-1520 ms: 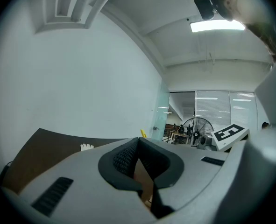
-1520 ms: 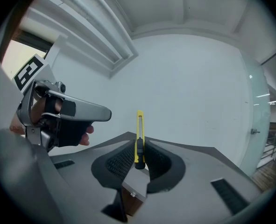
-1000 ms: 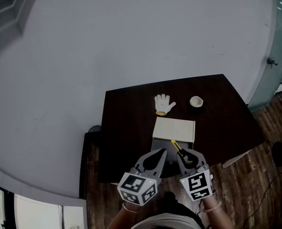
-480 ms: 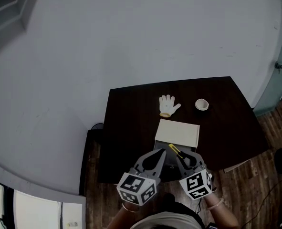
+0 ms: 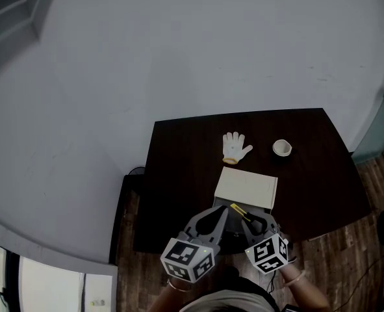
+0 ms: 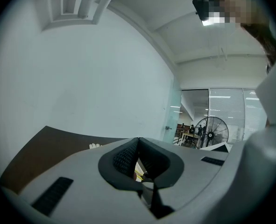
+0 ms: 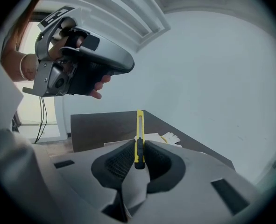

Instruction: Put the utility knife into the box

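The right gripper had its jaws closed on the utility knife, pinching it by its black rear end so that most of the yellow body stood free ahead of the pads; that grip probably left the free end clear to be led into the box first. In the right gripper view the utility knife ran straight out along the jaws' own line, thin edge toward the camera, with its long axis in line with the gripper rather than across it. From the head view that axis slanted away from the person and a little to the left, and the yellow tip pointed at the near edge of the box, over or just short of it; the tool was held in the air and rested on nothing. The left gripper hovered close beside it, its jaw tips brought together with nothing between them, seemingly kept ready to steady the box or a lid, though whether the box stood open could not be told from above. The box lay on the dark surface, near its front edge and within easy reach. A white glove lay beyond it, apart from the box and playing no part.
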Available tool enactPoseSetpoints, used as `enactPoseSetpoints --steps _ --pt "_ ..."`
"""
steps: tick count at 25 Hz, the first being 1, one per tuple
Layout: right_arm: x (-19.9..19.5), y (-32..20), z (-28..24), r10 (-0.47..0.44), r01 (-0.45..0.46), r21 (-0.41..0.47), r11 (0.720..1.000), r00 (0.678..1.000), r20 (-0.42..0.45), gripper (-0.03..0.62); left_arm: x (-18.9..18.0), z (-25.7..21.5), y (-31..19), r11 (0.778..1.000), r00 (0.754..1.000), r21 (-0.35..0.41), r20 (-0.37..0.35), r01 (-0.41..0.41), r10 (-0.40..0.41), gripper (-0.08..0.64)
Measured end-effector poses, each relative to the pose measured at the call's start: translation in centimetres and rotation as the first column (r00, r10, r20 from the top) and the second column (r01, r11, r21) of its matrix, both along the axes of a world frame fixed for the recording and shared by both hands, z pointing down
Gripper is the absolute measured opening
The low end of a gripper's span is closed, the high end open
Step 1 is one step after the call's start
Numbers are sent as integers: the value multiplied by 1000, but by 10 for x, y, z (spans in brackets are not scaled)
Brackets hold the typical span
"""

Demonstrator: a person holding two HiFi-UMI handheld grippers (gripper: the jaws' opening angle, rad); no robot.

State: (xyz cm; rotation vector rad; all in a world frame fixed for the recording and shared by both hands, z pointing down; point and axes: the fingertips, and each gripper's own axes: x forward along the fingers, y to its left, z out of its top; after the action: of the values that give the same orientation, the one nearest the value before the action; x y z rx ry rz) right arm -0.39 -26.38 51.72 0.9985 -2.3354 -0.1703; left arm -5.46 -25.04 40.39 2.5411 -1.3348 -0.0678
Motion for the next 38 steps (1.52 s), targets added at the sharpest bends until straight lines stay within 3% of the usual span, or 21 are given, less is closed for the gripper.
enactPoseSetpoints --steps 17,38 --pt "-4 -38 52 -98 89 -71 993 987 -125 72 -2 9 -43 999 999 -26 -16 27 -28 18" --pt "-8 -64 120 -193 146 -185 972 945 -266 74 -3 22 -72 998 999 -52 -14 37 -38 18"
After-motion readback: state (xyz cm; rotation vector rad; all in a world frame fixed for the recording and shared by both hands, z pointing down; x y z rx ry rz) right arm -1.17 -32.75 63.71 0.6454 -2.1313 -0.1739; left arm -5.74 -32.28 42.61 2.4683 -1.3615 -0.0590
